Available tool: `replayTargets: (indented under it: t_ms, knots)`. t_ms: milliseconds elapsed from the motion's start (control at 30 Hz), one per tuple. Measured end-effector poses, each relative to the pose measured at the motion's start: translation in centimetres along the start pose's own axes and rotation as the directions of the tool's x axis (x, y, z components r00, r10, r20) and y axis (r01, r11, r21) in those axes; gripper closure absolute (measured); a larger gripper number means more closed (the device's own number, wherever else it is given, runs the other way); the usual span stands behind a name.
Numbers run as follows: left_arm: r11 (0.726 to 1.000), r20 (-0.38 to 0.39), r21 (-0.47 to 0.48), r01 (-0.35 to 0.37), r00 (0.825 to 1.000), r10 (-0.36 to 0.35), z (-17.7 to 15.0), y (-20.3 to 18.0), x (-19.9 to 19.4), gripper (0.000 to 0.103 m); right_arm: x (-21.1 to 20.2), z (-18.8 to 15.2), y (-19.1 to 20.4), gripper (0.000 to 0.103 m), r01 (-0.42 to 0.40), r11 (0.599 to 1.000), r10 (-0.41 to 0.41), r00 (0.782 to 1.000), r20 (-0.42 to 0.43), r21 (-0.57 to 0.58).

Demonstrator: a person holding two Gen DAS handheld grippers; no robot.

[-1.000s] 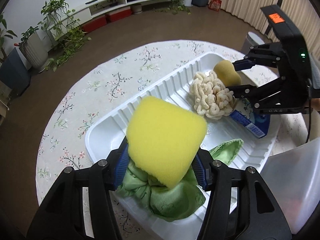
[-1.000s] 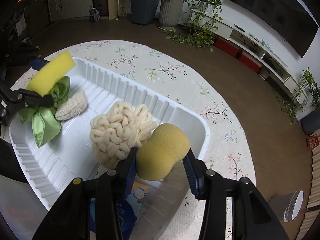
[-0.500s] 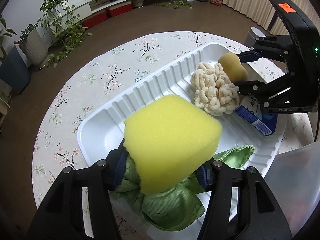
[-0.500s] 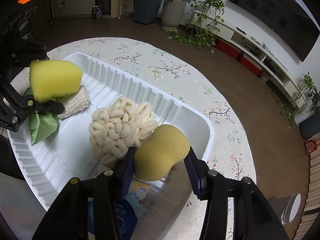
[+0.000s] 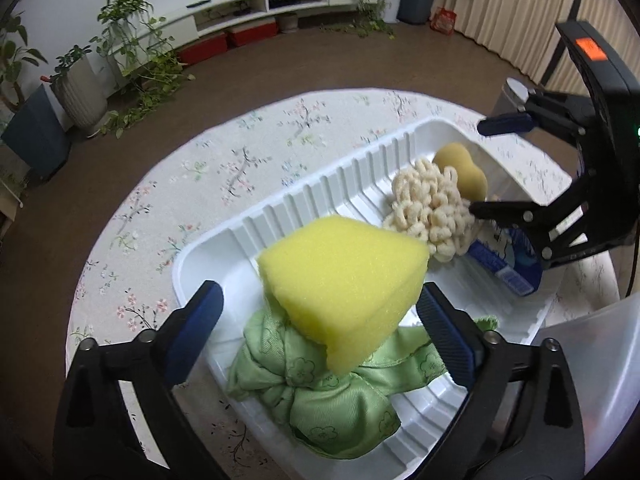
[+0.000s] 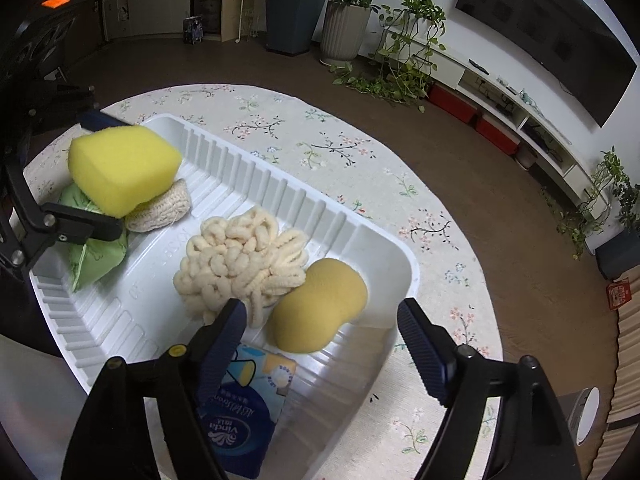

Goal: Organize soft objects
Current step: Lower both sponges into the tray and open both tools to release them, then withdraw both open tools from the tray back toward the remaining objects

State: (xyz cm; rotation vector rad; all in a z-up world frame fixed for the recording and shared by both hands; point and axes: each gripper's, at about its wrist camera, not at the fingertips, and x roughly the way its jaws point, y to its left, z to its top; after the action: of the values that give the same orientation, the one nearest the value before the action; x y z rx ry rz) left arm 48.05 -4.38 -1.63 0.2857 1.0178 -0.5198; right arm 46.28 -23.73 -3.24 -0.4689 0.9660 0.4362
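Already my left gripper [image 5: 318,324] stood with its jaws spread wide, both blue pads clear of the yellow sponge [image 5: 340,288] at the centre of the left wrist frame; the sponge rested on the green cloth [image 5: 332,396] at the lower middle, inside the near end of the white tray [image 5: 208,256]. My right gripper [image 6: 320,340] was likewise released, its fingers parted at the bottom of the right wrist frame on either side of the tan sponge [image 6: 320,304], touching nothing that I could see. That tan sponge lay in the tray's corner at centre right, pressed against the cream noodle mitt [image 6: 240,256] in the middle. Beyond it, at upper left of the right wrist frame, a small knitted pad [image 6: 160,210] sat tucked under the yellow sponge beside the green cloth. A blue tissue pack [image 6: 240,420] lay at the bottom centre, partly hidden behind my right fingers, against the tray's near wall.

Outward from the tray, the flowered tablecloth [image 6: 340,144] showed no other soft thing in either view.

I judged the task nearly finished: every soft item I could see was in the tray and both tools had let go. What remained, I reckoned, was only to draw both grippers away, and perhaps to settle the yellow sponge, which perched tilted on the bunched cloth and might roll.
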Motion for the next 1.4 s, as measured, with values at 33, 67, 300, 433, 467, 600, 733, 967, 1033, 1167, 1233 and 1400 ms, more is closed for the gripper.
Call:
replayTargets:
  t_ms: [33,67,300,433,467,600,733,967,1033,1167,1233,1400]
  knots:
    - [1.000,0.006,-0.008,-0.003,1.000,0.003,0.0,0.1,-0.1,0.003,-0.2,0.0,-0.1,0.021,0.004,1.000,-0.004,1.000,0.004,-0.001]
    - [1.000,0.014,-0.015,-0.009,1.000,0.009,0.2,0.3,-0.3,0.002,-0.3,0.0,-0.2,0.021,0.008,1.000,-0.008,1.000,0.009,0.001]
    - [0.998,0.054,-0.055,-0.018,0.998,0.021,0.2,1.0,-1.5,0.001,-0.9,0.0,-1.5,0.019,0.030,0.999,-0.031,0.999,0.039,0.036]
    - [0.998,0.062,-0.060,-0.010,0.998,0.014,0.0,1.0,-1.7,0.000,-0.9,-0.2,-1.5,0.018,0.027,0.999,-0.029,0.999,0.043,0.040]
    - [0.998,0.066,-0.055,0.000,0.998,0.004,0.0,0.9,-1.8,0.000,-0.9,-0.2,-1.4,0.018,0.030,0.999,-0.031,0.999,0.044,0.033]
    - [0.999,0.112,-0.050,0.021,0.994,-0.015,-0.4,0.8,-2.9,0.000,-1.6,-0.3,-1.3,0.015,0.024,0.999,-0.026,0.998,0.064,0.030]
    - [0.994,0.159,-0.109,0.017,0.987,0.000,-1.1,2.1,-4.2,0.000,-2.2,-0.4,-1.6,0.010,0.015,0.999,-0.017,0.997,0.077,0.033]
    - [0.979,0.223,-0.204,0.010,0.974,0.037,-2.2,3.7,-6.5,0.000,-3.9,-1.0,-2.3,0.000,0.024,0.997,-0.032,0.992,0.119,0.071]
    - [0.978,0.232,-0.207,0.010,0.972,0.039,-2.7,3.5,-7.0,0.000,-4.7,-1.2,-2.6,0.000,0.026,0.996,-0.037,0.990,0.134,0.083]
    - [0.975,0.251,-0.219,0.016,0.967,0.041,-3.6,3.0,-8.2,0.000,-6.1,-1.7,-3.2,0.000,0.029,0.993,-0.046,0.987,0.157,0.112]
    - [0.975,0.266,-0.223,0.020,0.963,0.041,-4.4,2.7,-9.1,0.000,-7.0,-2.2,-3.6,0.000,0.031,0.991,-0.052,0.985,0.167,0.129]
    - [0.964,0.303,-0.264,0.021,0.951,0.063,-7.2,2.0,-11.6,0.000,-9.5,-4.7,-4.9,0.000,0.034,0.979,-0.072,0.980,0.187,0.200]
